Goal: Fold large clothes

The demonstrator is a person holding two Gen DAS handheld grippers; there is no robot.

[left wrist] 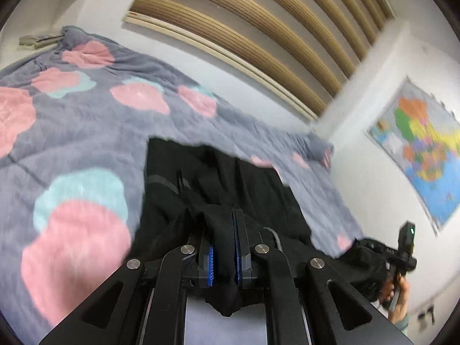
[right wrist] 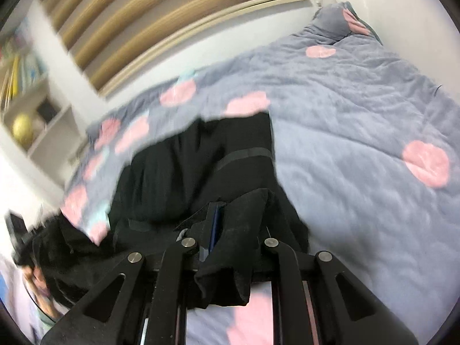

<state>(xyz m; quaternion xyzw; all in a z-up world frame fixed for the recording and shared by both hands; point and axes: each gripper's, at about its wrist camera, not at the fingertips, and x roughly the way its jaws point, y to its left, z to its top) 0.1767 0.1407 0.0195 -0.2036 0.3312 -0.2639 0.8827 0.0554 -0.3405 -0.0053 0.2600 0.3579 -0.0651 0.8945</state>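
Note:
A large black garment (left wrist: 218,178) lies spread on the bed, stretching away from me. My left gripper (left wrist: 222,224) is shut on a bunched edge of it, cloth pinched between the blue pads. In the right wrist view the same black garment (right wrist: 207,161) runs forward, and my right gripper (right wrist: 230,215) is shut on another bunch of its near edge, which drapes over the fingers and hides the right one. The right gripper also shows at the far right of the left wrist view (left wrist: 402,253), and the left gripper at the far left of the right wrist view (right wrist: 20,235). Both views are motion-blurred.
The bed is covered by a grey-blue quilt (left wrist: 86,120) with pink and teal blotches, also in the right wrist view (right wrist: 359,120). A slatted wooden headboard (left wrist: 258,28) is behind. A map poster (left wrist: 422,143) hangs on the wall. White shelves (right wrist: 34,115) stand at the left.

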